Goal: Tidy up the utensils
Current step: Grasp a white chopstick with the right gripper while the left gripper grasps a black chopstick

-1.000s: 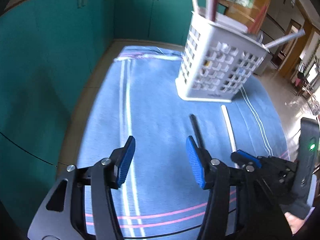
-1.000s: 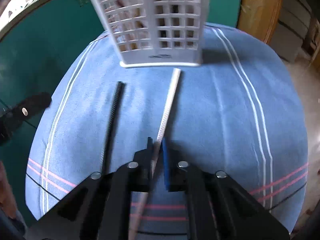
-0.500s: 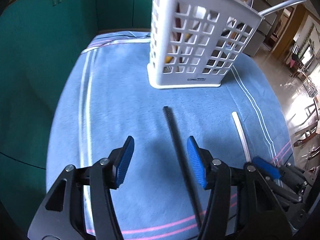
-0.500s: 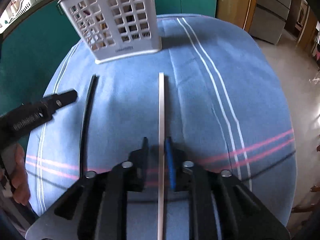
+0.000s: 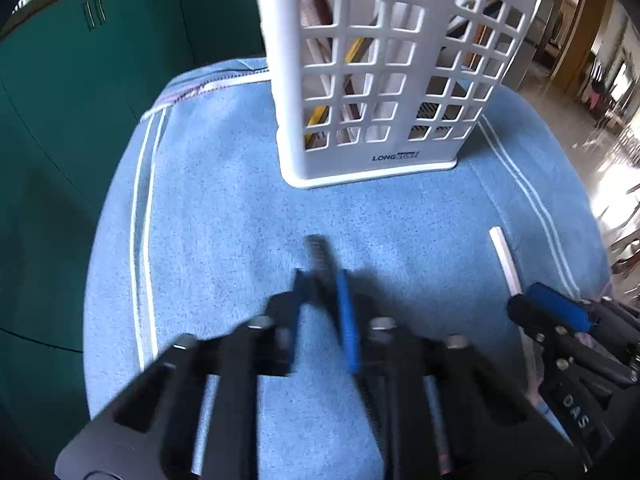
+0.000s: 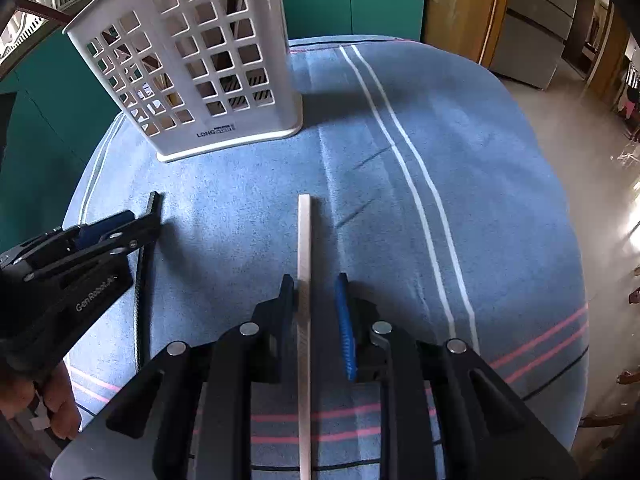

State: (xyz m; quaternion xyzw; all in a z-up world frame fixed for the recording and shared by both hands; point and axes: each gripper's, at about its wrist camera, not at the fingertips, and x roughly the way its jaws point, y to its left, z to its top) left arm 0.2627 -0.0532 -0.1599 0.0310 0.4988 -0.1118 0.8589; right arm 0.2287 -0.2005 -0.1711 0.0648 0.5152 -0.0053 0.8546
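1. The left gripper [image 5: 320,280] has just been closing, and its pads now pinch the black stick [image 5: 318,246] near its far end. The stick lies flat on the blue towel [image 5: 208,208], pointing toward the white basket [image 5: 372,80].
2. The right gripper [image 6: 316,284] has just been opening a little. Its pads stand narrowly apart with the white stick [image 6: 304,240] lying between them, close against the left-hand pad, with a gap on the other side.
3. Both sticks look thin, straight, stiff and light, so either should lift with little force. The black one has a ribbed surface, which should help the pads hold it.
4. A grip close to one end, as the left gripper has, will probably let the long free part swing or droop. A hold nearer the middle would likely be steadier.
5. The soft towel lets a thin stick sink slightly, so the pads probably must press down into the pile.
6. The basket stands upright on the towel, just beyond the sticks, with other things already in it.
7. Green cabinets [image 5: 80,80] stand behind, and a shiny floor [image 6: 580,140] lies to the right.
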